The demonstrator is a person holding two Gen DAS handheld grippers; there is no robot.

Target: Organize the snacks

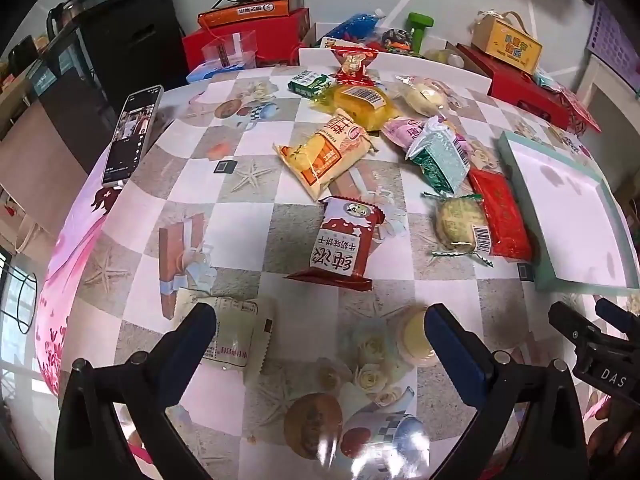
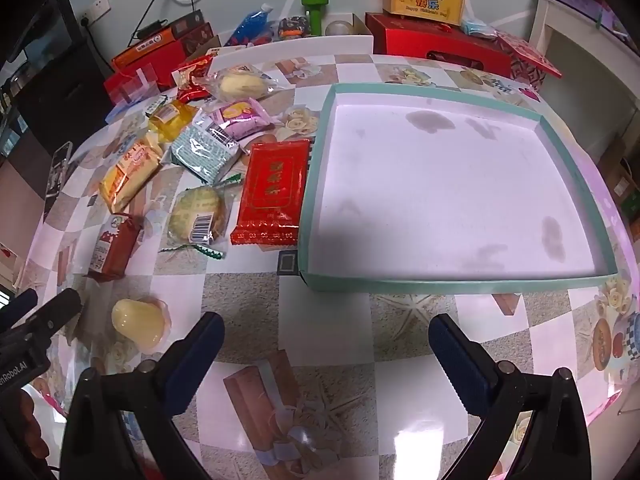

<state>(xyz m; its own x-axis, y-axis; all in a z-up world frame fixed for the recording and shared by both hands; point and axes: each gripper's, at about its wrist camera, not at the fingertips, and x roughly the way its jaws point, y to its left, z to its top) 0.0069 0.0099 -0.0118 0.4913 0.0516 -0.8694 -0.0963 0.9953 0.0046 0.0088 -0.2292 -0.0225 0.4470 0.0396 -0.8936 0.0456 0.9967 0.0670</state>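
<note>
L gripper (image 1: 320, 328) angled down over the counter (image 1: 248, 240), jaws spread wide, nothing between the pads. Just past its tips: clear-wrapped pale packet (image 1: 236, 332) touching/under the L finger at 11 o'clock, yellow jelly cup (image 1: 416, 334) right beside the R finger at 1 o'clock. Red-white biscuit pack (image 1: 340, 244) at 12 o'clock, apart from the jaws. Further out, 12–1 o'clock: orange-yellow bag (image 1: 324, 152), green-silver pack (image 1: 440, 156), round pastry in clear wrap (image 1: 460, 224), flat red pack (image 1: 502, 216). Phone (image 1: 132, 136) at 10 o'clock. R gripper (image 2: 326, 332) also tilted down, jaws spread, empty, bare counter between them. Teal-rimmed tray (image 2: 316, 152) at 12–1 o'clock from it, near but not touching; white inside, no snacks in it. Snack pile lies at 10–11 o'clock; flat red pack just beside tray's L wall.
</note>
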